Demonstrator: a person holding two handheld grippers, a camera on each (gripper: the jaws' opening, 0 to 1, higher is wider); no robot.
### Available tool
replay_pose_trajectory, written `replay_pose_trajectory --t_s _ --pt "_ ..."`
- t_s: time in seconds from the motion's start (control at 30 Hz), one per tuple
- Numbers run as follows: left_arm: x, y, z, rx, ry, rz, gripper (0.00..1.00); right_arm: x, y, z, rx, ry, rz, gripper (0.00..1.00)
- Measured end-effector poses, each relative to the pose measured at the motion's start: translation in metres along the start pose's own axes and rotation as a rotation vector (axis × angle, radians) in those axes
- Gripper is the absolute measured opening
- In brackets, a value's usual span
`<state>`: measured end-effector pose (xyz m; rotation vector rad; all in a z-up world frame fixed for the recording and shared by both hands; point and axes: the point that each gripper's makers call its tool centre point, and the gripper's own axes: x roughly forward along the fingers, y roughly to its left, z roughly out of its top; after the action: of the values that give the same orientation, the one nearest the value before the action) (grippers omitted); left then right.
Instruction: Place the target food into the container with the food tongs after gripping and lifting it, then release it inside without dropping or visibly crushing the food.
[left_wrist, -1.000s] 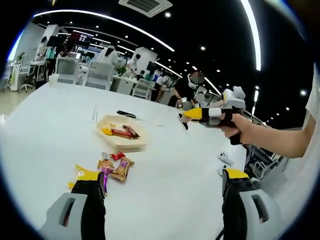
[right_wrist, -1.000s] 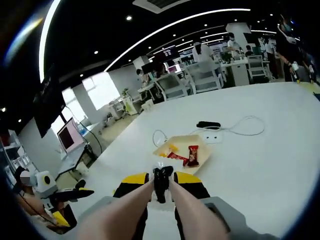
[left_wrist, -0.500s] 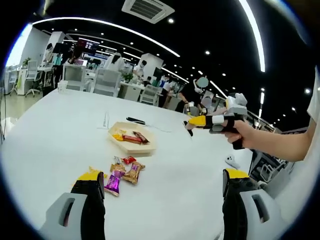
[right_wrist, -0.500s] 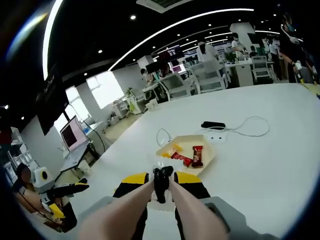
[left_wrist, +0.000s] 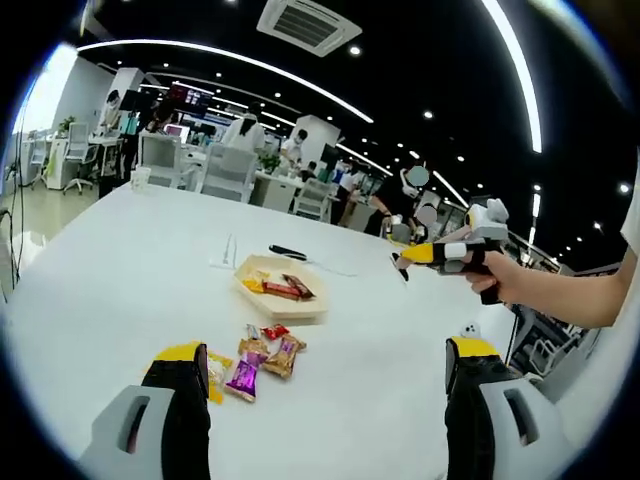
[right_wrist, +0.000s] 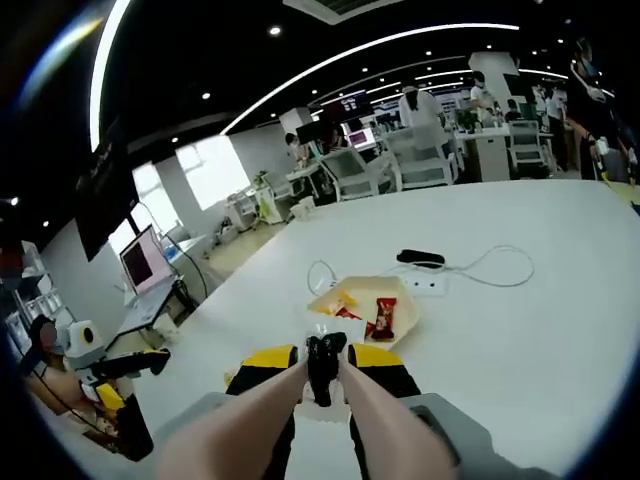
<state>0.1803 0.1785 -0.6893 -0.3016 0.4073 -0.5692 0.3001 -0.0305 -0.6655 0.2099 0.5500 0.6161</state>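
A pale tray (left_wrist: 302, 312) lies on the white table and holds a red wrapped bar (left_wrist: 283, 290) and yellow pieces. A pile of wrapped snacks (left_wrist: 258, 360) lies in front of it, between the tray and my left gripper (left_wrist: 325, 350), which stands wide open with nothing in it. A hand holds my right gripper (left_wrist: 403, 264) in the air to the right of the tray, jaws together. In the right gripper view, my right gripper (right_wrist: 325, 362) is shut above the table, short of the tray (right_wrist: 418, 300) and its red bar (right_wrist: 382, 318).
Behind the tray lie a black device (right_wrist: 420, 258), a white cable (right_wrist: 495, 262) and a white adapter (right_wrist: 432, 283). The left gripper (right_wrist: 135, 365) shows at the far left. A small white object (left_wrist: 466, 328) lies at the table's right side. Desks, chairs and people fill the background.
Both views have shifted a little with the hands. The tray and snacks lie where they were. The left gripper stays open and the right stays shut.
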Motion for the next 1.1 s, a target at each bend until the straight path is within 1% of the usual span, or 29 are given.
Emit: replay_pose_trajectory --t_s 0.07,0.1,0.2,0.23,0.3,0.37,0.53,0.57,0.63,0.7,0.8,0.93,1.1 --pt "0.002 -0.001 0.002 0.005 -0.007 -0.006 0.99 -0.001 -0.002 0.004 -0.016 0.003 -0.001 0.19" --pt "0.003 -0.001 0.001 0.008 -0.005 -0.010 0.99 -0.002 -0.004 0.008 -0.021 -0.004 0.001 0.19" --pt "0.007 -0.003 -0.001 0.015 0.020 -0.017 0.99 -0.003 -0.006 0.011 -0.007 -0.008 -0.002 0.19" --pt "0.005 -0.006 0.000 0.022 0.021 -0.023 0.99 -0.003 -0.006 0.011 -0.006 -0.008 -0.002 0.19" --pt "0.002 -0.008 0.005 0.038 0.001 -0.028 0.99 -0.001 -0.006 0.011 -0.032 0.003 -0.002 0.19" --pt "0.000 -0.007 0.004 0.031 0.003 -0.026 0.99 0.001 -0.008 0.012 -0.062 0.020 0.004 0.19" --pt "0.003 -0.006 -0.001 0.033 0.011 -0.037 0.99 -0.002 -0.016 0.028 -0.086 0.017 -0.002 0.19" --pt "0.004 -0.007 -0.001 0.031 0.018 -0.041 0.99 -0.002 -0.018 0.031 -0.085 0.015 -0.005 0.19" --pt "0.003 -0.009 0.002 0.032 0.012 -0.045 0.99 -0.001 -0.020 0.035 -0.089 0.015 -0.005 0.19" --pt "0.003 -0.010 0.006 0.039 -0.007 -0.045 0.99 0.000 -0.021 0.042 -0.112 0.017 -0.007 0.19" --pt "0.005 -0.010 0.004 0.024 0.001 -0.042 0.99 0.001 -0.021 0.048 -0.110 0.011 -0.001 0.19" --pt "0.004 -0.015 0.005 0.035 -0.005 -0.050 0.99 0.007 -0.015 0.049 -0.130 0.021 0.014 0.19" --pt "0.004 -0.012 0.007 0.030 -0.020 -0.043 0.99 0.017 -0.013 0.054 -0.137 0.017 0.028 0.19"
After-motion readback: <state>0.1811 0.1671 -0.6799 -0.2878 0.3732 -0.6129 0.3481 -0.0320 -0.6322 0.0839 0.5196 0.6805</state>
